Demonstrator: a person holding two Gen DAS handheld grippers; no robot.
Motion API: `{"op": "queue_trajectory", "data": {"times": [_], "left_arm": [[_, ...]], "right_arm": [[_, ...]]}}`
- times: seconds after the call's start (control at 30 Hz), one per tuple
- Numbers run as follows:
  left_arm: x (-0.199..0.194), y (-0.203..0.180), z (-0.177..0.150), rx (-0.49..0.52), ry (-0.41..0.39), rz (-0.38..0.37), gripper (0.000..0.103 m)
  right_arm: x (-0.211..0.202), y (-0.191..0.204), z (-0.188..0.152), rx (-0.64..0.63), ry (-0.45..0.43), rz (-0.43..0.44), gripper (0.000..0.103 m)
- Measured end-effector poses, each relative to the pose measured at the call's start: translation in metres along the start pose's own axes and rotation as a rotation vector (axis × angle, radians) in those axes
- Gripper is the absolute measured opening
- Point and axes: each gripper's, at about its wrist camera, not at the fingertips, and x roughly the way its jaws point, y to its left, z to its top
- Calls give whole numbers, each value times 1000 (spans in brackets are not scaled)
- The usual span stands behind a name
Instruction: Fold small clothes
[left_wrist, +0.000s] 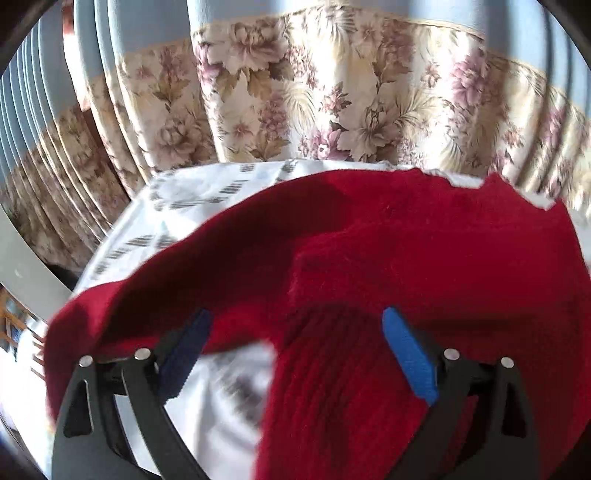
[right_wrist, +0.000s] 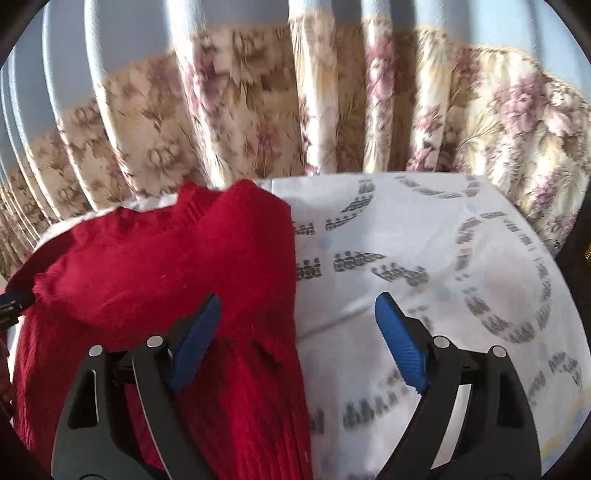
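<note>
A dark red knitted garment (left_wrist: 369, 251) lies bunched on a white cloth with grey print (left_wrist: 192, 199). My left gripper (left_wrist: 295, 321) is open, its blue pads (left_wrist: 406, 354) spread over the garment's ribbed hem, which lies between them. In the right wrist view the same garment (right_wrist: 166, 266) fills the left half. My right gripper (right_wrist: 295, 306) is open over its right edge: the left pad (right_wrist: 199, 332) is above the red knit, the right pad (right_wrist: 399, 347) above the white cloth (right_wrist: 443, 258). Neither gripper holds anything.
A floral curtain (left_wrist: 314, 92) with a blue upper band hangs close behind the table's far edge, also in the right wrist view (right_wrist: 258, 110). The table's left edge drops off beside a grey frame (left_wrist: 22, 251). The other gripper's dark tip shows at the far left (right_wrist: 11, 299).
</note>
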Motion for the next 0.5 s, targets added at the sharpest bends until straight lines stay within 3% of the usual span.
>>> {"op": "queue_trajectory", "data": {"times": [0.17, 0.33, 0.5], "left_arm": [[-44, 31, -45, -25, -38, 22, 94], [-79, 72, -92, -51, -65, 111, 94], [-91, 101, -124, -93, -60, 147, 94]], "right_arm": [[-54, -16, -34, 65, -19, 90, 91], [-99, -22, -71, 53, -37, 103, 94], [-113, -26, -89, 72, -36, 112, 94]]}}
